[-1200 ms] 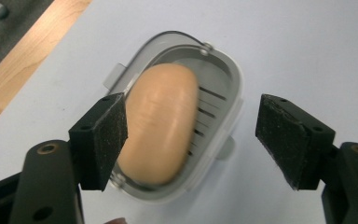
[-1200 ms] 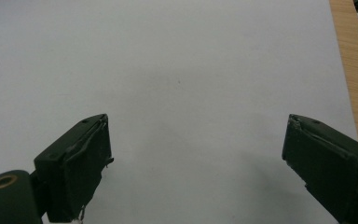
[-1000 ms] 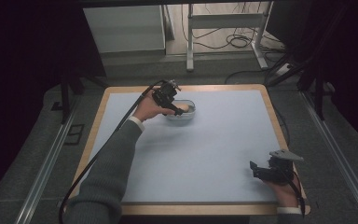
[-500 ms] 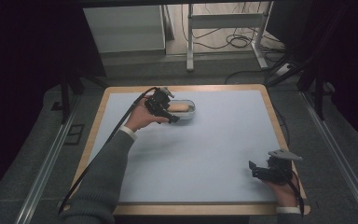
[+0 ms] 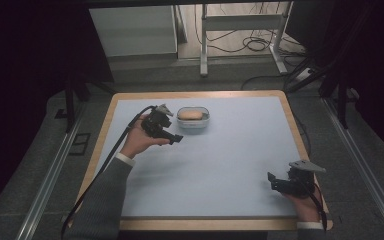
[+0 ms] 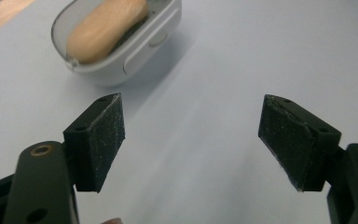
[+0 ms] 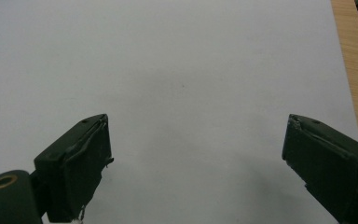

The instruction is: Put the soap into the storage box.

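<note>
Soap dish (image 5: 193, 119) with soap bar (image 5: 190, 114): light, rigid, slick; grasp across dish rim. Left gripper (image 5: 172, 138) fingers just opening, empty; right gripper (image 5: 272, 180) fingers released on worktop (image 5: 230, 160).

In the left gripper view, the soap dish (image 6: 121, 44) is cut off by the top edge; its far rim and the soap's (image 6: 103, 28) end are unseen.

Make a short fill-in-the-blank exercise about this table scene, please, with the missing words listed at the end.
1. The tan oval bar lies inside a white ____.
2. The jaws of the left gripper stand ____, with nothing between them.
3. The right gripper rests near the table's ____ right corner in the high view.
4. The table has a pale top and a ____ rim.

Missing words: dish; open; near; wooden
</note>
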Action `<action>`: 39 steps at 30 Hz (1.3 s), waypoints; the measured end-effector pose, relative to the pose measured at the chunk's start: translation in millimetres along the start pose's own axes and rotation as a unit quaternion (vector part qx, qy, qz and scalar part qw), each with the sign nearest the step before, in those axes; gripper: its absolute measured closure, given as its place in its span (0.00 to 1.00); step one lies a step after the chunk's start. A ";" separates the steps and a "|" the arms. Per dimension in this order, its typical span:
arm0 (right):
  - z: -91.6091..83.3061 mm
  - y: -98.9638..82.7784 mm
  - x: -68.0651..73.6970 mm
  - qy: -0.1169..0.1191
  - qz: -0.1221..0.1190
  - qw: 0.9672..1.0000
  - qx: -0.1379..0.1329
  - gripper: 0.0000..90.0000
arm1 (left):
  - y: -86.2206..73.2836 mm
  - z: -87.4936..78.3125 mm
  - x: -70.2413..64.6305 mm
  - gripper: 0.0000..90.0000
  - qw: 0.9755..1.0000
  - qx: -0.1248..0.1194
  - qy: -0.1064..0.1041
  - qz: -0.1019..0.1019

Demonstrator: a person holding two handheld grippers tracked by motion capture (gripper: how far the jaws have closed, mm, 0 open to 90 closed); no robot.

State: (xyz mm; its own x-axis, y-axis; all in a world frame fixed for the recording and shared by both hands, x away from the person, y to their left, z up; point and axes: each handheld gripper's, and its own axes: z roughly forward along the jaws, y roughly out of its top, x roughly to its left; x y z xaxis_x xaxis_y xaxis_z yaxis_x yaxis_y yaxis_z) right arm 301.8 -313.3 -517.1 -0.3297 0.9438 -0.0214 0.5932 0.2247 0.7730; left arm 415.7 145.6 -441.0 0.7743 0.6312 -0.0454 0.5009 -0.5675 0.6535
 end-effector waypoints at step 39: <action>-5.5 5.0 5.2 0.009 -0.006 1.000 -0.022 0.09 | -141.1 -33.0 -27.1 0.23 0.995 -0.029 0.049 -0.081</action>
State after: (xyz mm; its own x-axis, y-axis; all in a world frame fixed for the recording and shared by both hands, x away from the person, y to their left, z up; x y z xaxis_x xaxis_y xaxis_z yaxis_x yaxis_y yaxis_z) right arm 299.0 -308.6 -509.8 -0.3496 0.9367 -0.0200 0.5570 0.2249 0.7995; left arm 311.3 226.0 -507.1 0.6419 0.7625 -0.0810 0.5909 -0.4246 0.6860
